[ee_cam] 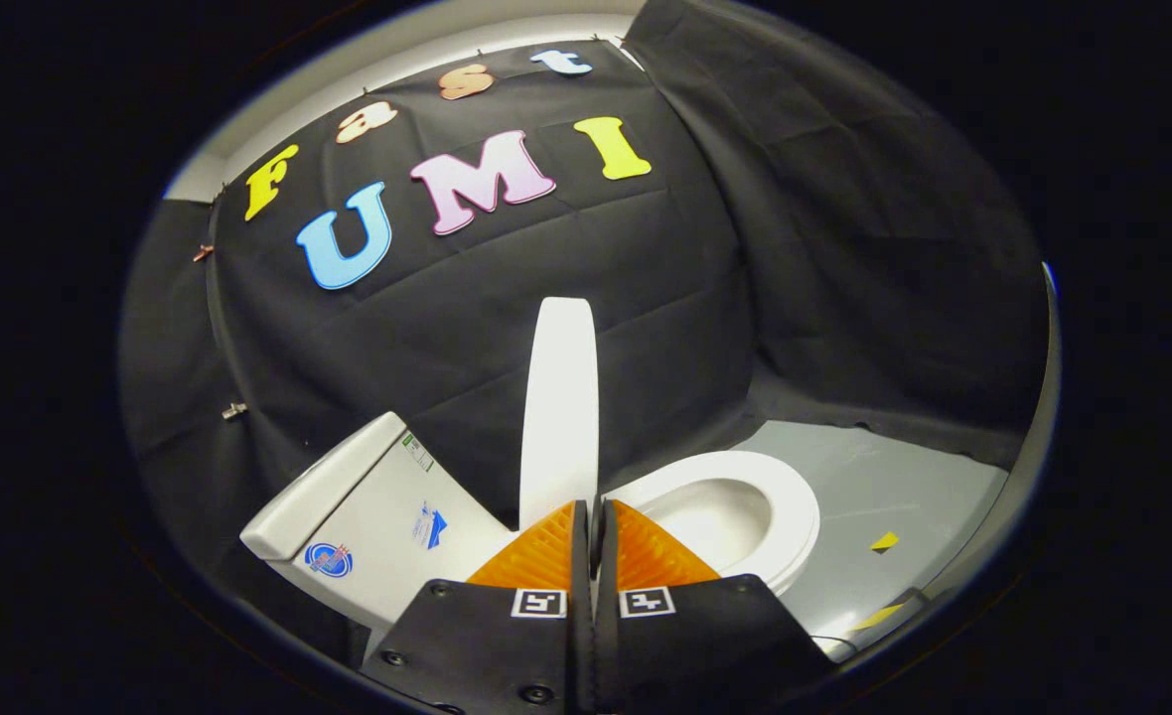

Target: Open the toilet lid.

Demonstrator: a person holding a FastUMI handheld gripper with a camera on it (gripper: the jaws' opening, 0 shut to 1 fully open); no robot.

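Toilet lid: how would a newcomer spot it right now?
Find the white toilet against the booth's black cloth wall. The toilet lid stands upright between tank and open seat, just beyond the closed gripper: the one tall, thin slab.

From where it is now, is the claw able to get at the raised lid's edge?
Probably yes. The lid stands upright, edge-on, just beyond the claw, whose fingers are nearly closed, possibly on the lid's lower edge, though I cannot tell. Nothing stands between them; the tank and seat lie off to either side.

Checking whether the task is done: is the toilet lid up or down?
Up. The toilet lid stands upright, edge-on just beyond the gripper, whose fingers are nearly closed; the seat and bowl lie uncovered beside it.
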